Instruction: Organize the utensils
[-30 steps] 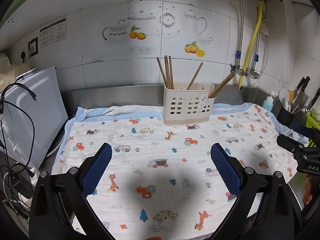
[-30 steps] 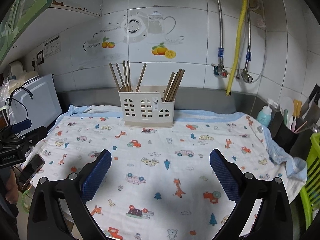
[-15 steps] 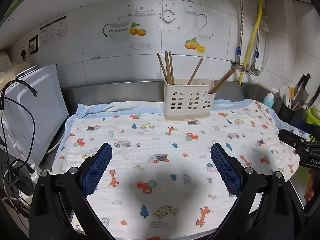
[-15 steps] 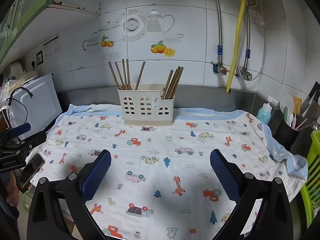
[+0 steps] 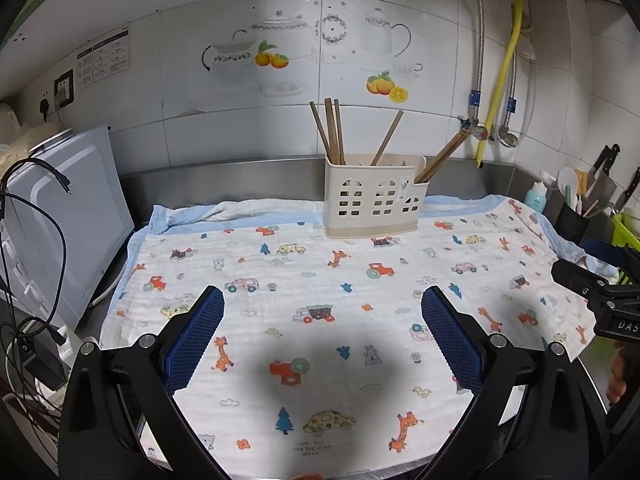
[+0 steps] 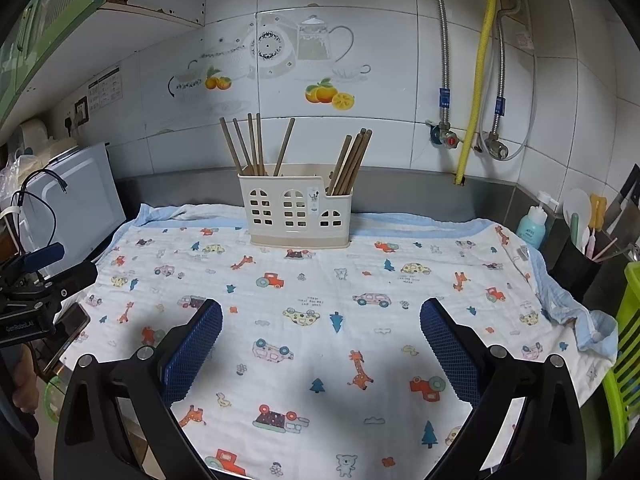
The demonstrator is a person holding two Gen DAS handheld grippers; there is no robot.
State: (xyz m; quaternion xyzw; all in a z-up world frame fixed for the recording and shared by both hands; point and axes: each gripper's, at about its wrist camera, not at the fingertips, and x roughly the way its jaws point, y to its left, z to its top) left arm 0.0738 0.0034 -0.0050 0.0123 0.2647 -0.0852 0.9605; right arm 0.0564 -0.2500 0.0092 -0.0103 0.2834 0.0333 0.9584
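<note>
The left gripper is held with its blue-padded fingers wide apart and nothing between them; the right gripper is likewise spread and empty. Both are poised over the white cotton cloth printed with cars and giraffes, with no utensil seen lying on it.

From the left gripper the cream perforated plastic utensil caddy is found at about one o'clock, well apart, at the cloth's far edge. From the right gripper it sits at about eleven o'clock — neither hand can be judged clearly nearer.

The brown wooden chopsticks stand on end in the caddy, long axes near upright. One loose group fans in the left compartment; a tighter bundle leans toward one o'clock in the lower right compartment — probably the sorting already largely done.
</note>
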